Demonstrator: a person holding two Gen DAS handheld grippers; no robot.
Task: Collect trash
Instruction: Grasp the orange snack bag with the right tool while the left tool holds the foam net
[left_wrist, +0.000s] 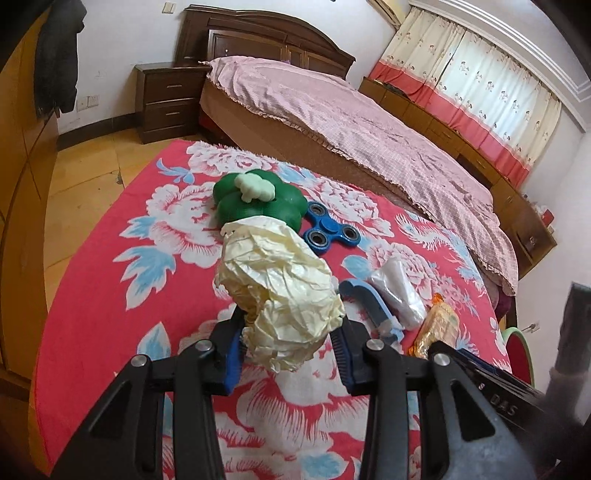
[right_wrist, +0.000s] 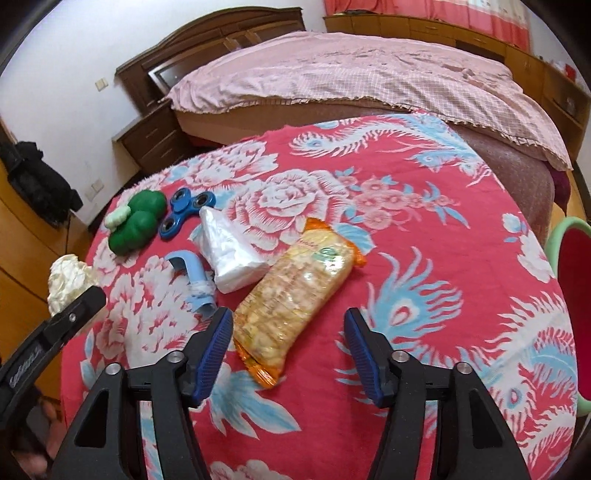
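A crumpled ball of cream paper (left_wrist: 280, 295) sits clamped between the blue pads of the left gripper (left_wrist: 288, 332), held above the red floral cloth (left_wrist: 110, 258) that covers the table. In the right wrist view the same paper ball (right_wrist: 68, 278) appears at the far left edge, above the black finger of the left gripper (right_wrist: 79, 306).

The right gripper (right_wrist: 288, 332) hangs over the cloth (right_wrist: 443, 258) with its jaws wide apart and nothing pressed between them; the near end of an orange snack packet (right_wrist: 295, 295) lies on the cloth between and just ahead of the pads.

Touching the packet's left side is a white plastic wrapper (right_wrist: 229, 251), and beside that a light blue curved piece (right_wrist: 195, 280) with a scrap of crumpled film at its near end. Farther back lie a blue fidget spinner (right_wrist: 184, 212) and a green lobed toy (right_wrist: 136, 225) with a pale green top.

A red basin with a green rim (right_wrist: 569, 295) stands at the right edge of the table. Behind the table stands a bed with a pink cover (right_wrist: 351, 70).
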